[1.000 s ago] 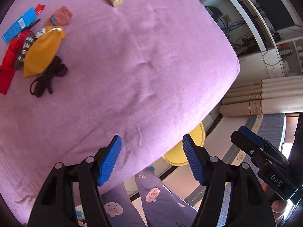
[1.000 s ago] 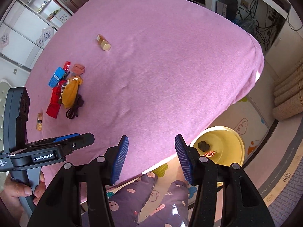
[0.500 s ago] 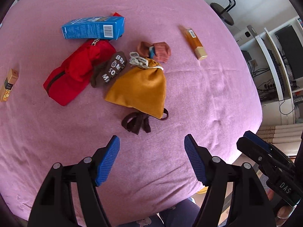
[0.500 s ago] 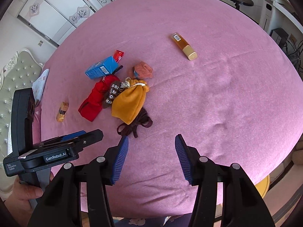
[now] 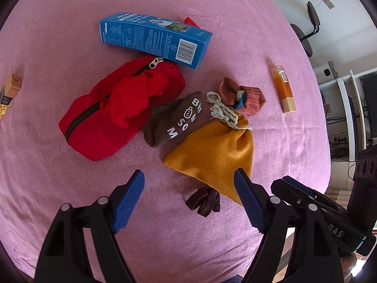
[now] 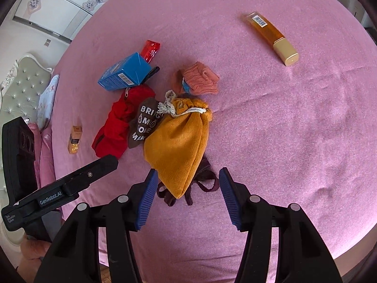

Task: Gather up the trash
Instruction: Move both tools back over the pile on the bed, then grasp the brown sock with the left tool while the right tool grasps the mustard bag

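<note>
On the pink bed cover (image 5: 70, 188) (image 6: 294, 129) lies a pile: a blue carton (image 5: 155, 39) (image 6: 124, 72), a red zip pouch (image 5: 122, 108) (image 6: 117, 125), a brown sock with white letters (image 5: 179, 120) (image 6: 145, 122), a mustard drawstring bag (image 5: 216, 155) (image 6: 179, 143), a pink sock (image 5: 245, 96) (image 6: 200, 79) and a dark brown strap (image 5: 205, 201) (image 6: 202, 181). My left gripper (image 5: 189, 201) is open, just above the strap. My right gripper (image 6: 186, 197) is open, its jaws either side of the bag's bottom and the strap.
An orange tube with a beige cap (image 5: 284, 87) (image 6: 273, 37) lies apart to the right. A small gold box (image 5: 8, 94) (image 6: 75, 139) lies to the left. A red wrapper (image 6: 150, 49) lies behind the carton. A padded headboard (image 6: 21, 87) stands at far left.
Both grippers have swung from the bed's edge and the yellow bin on the floor toward the pile and come much closer to it. Both stayed open.
</note>
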A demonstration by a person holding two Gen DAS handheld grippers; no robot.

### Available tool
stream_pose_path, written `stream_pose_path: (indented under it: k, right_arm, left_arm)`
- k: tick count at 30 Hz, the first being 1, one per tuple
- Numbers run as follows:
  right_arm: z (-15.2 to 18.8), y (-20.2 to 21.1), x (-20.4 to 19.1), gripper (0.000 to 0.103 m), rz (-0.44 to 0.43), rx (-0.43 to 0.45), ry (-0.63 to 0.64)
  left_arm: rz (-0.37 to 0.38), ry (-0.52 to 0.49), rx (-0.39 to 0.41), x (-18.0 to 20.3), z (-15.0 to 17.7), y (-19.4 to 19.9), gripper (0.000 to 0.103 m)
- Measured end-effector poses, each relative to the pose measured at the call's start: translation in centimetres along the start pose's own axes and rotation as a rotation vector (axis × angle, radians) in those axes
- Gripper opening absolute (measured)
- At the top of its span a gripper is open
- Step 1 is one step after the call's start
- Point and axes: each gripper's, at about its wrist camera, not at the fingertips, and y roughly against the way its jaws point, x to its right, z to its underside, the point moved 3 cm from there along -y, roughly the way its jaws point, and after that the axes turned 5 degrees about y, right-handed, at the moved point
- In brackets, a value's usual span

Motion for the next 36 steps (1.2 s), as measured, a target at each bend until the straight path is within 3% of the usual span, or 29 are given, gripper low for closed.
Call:
stream_pose_path:
  k: [8,10,11,14,22,26,27,29,30,31,34,36]
  right_arm:
    - [-2.1,-5.4,1.5,0.054,-0.059,-0.112,-0.089]
    - [-2.2,-5.9,1.5,0.039,-0.086,-0.123,-0.112]
    - [-2.4,-5.9,1.4,0.025,-0.087,-0.12,-0.109]
    - [-2.6,-5.0,0.8,0.01,-0.092,-0.094,-0.083]
    - [-2.5,-1.2,2.2,0.008,-0.067,-0.05,-0.089]
    - [-2.7,0.0,3.4,0.008,-0.068,-0.038,-0.098]
    - [-2.8,0.1,3.6,0.008,-0.067,-0.036,-0.103]
    - [-2.9,0.1,3.7,0.008,-0.068,-0.033,-0.107]
    - [-3.1,0.2,3.7,0.008,-0.066,-0.029,-0.108]
    - [-3.1,0.3,3.5,0.008,-0.064,-0.025,-0.105]
    - [-3.0,0.6,3.3,0.008,-0.069,-0.015,-0.102]
    - [-2.9,0.8,3.0,0.008,-0.075,-0.009,-0.103]
  left_arm:
    - [-0.016,-0.023,-0.053,-0.6,-2.3,-3.2,0.078]
    - [-0.019,-0.028,-0.061,-0.5,-2.8,-3.7,0.078]
    - [-0.018,-0.027,-0.065,-0.5,-3.0,-3.8,0.078]
    - [-0.017,-0.031,-0.075,-0.2,-3.6,-4.3,0.078]
    - [-0.044,-0.103,-0.099,2.1,-4.9,-6.3,0.078]
    - [-0.092,-0.143,-0.112,3.2,-5.6,-8.1,0.078]
    - [-0.107,-0.149,-0.118,3.4,-5.7,-8.7,0.074]
    - [-0.146,-0.165,-0.137,3.6,-5.9,-9.9,0.046]
    - [-0.177,-0.169,-0.151,3.5,-5.9,-10.5,0.027]
    - [-0.199,-0.167,-0.164,3.4,-5.9,-10.9,0.018]
    - [-0.176,-0.131,-0.174,2.9,-5.7,-10.6,0.006]
    - [-0.142,-0.103,-0.178,2.5,-5.4,-10.0,0.005]
